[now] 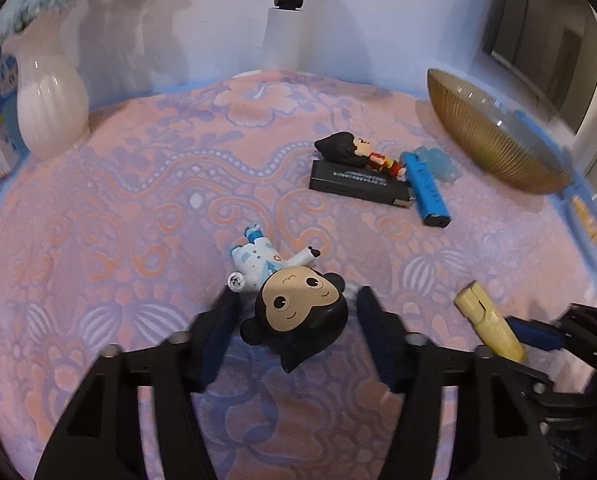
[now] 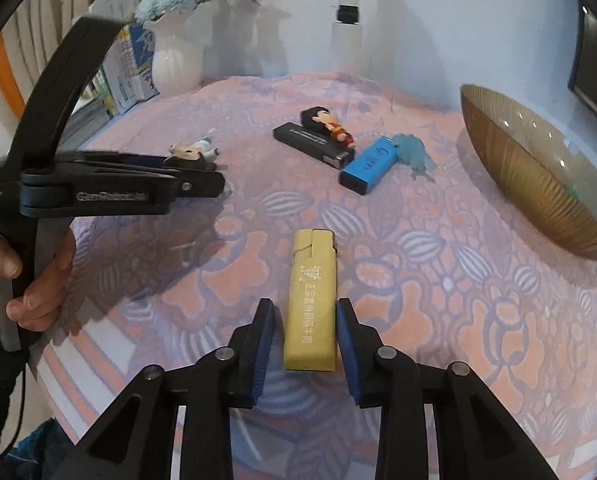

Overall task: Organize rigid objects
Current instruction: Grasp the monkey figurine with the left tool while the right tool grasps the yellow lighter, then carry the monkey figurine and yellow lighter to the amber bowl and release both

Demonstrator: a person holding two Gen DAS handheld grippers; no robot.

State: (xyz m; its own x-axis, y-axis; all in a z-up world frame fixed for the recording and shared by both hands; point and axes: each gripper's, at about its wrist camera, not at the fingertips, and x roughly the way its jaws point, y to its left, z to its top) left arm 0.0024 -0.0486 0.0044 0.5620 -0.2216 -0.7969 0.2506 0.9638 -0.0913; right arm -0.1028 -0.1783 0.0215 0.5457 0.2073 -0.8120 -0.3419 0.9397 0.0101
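Left gripper spread wide around the big-headed figurine, which lies on the patterned cloth, pads clear of it. Right gripper brackets the yellow lighter, narrowly parted, gaps showing; the brown bowl sits at two o'clock.

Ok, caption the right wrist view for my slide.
Right gripper straddles a yellow lighter, jaws open, beside a gold bowl on the floral cloth.
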